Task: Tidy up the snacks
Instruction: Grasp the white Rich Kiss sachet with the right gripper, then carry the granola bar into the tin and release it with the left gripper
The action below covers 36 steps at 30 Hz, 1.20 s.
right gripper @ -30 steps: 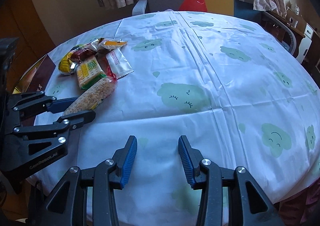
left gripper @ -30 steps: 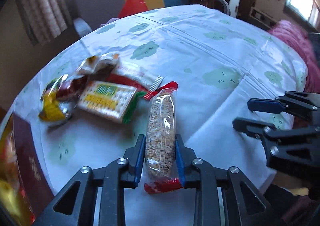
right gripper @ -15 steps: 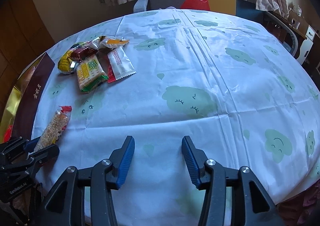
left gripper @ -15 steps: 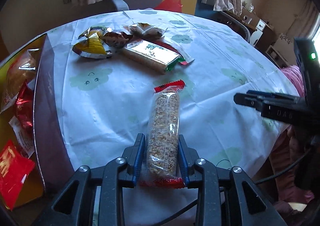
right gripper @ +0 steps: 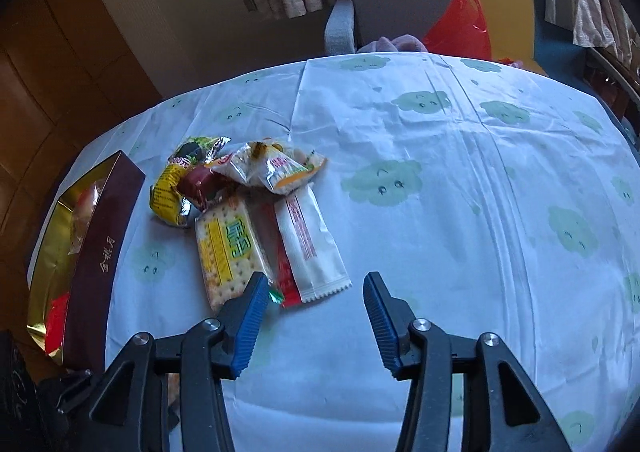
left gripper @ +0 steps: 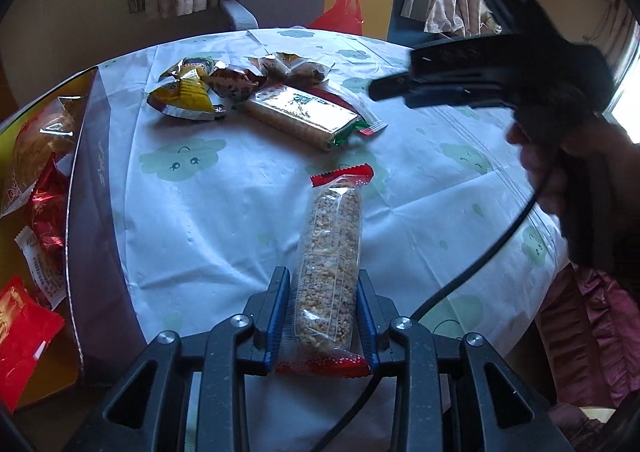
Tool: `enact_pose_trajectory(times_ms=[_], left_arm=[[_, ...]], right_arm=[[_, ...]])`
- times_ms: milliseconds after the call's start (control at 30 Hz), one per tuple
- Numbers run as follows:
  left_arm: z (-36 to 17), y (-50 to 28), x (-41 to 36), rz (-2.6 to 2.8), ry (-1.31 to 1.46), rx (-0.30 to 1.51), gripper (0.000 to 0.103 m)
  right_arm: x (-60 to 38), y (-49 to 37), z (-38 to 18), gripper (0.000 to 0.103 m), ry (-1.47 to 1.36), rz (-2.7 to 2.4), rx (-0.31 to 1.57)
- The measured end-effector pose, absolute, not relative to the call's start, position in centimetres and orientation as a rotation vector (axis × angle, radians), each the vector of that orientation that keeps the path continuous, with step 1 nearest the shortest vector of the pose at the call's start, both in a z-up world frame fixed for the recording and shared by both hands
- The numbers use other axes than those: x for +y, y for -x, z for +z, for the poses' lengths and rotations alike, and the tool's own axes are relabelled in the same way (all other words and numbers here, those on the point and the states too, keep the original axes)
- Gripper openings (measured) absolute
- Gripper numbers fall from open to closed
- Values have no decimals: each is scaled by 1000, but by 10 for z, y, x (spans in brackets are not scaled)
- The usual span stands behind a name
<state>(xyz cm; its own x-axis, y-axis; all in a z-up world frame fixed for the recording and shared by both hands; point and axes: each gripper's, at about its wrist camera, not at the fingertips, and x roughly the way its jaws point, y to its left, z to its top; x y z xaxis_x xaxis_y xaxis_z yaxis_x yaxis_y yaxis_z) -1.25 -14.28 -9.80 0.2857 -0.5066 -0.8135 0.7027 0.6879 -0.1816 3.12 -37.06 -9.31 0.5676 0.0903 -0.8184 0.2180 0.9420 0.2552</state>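
While my left tongs [left gripper: 322, 312] have the grain bar [left gripper: 330, 252] pinched near its bottom end, most of its length sticks out forward over the surface [left gripper: 224, 220], red crimped seal at the far tip. It looks light, but the clear wrapper is slick and the pressed grains inside will probably crumble if I squeeze hard, so I'd say a gentle hold across the narrow sides is the way to go. Gripping low like this, I'd expect the free end to droop or swing a bit.

The gold-lined box [left gripper: 86, 188] sits at the left edge with a few red packets already inside, which I'm guessing is where this goes.

My right tongs [right gripper: 314, 316] are spread wide and holding nothing, hovering just short of the pile. Nearest them is the white sachet [right gripper: 310, 248], flat and floppy, so I'd take it mid-body across its width rather than by a crimped end. The cracker pack [right gripper: 230, 248] beside it is stiffer but brittle. The yellow packet [right gripper: 168, 192] and the crinkly ones behind it overlap each other, so they might drag a neighbour along
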Motion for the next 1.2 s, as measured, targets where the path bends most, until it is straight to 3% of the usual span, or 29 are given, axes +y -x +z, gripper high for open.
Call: enact_pose_trajectory(times_ms=[300, 433, 833, 1200], left_arm=[[-99, 11, -144, -821, -223, 1005, 34], [-100, 7, -145, -816, -219, 1011, 34], [-102, 3, -145, -808, -210, 1017, 32], [-59, 4, -132, -819, -132, 965, 31]], right_arm=[[-362, -103, -124, 51, -235, -23, 1095], [-354, -94, -122, 31, -132, -16, 1101], [-358, 19, -126, 36, -65, -114, 1056], [-352, 25, -127, 36, -68, -146, 1005]])
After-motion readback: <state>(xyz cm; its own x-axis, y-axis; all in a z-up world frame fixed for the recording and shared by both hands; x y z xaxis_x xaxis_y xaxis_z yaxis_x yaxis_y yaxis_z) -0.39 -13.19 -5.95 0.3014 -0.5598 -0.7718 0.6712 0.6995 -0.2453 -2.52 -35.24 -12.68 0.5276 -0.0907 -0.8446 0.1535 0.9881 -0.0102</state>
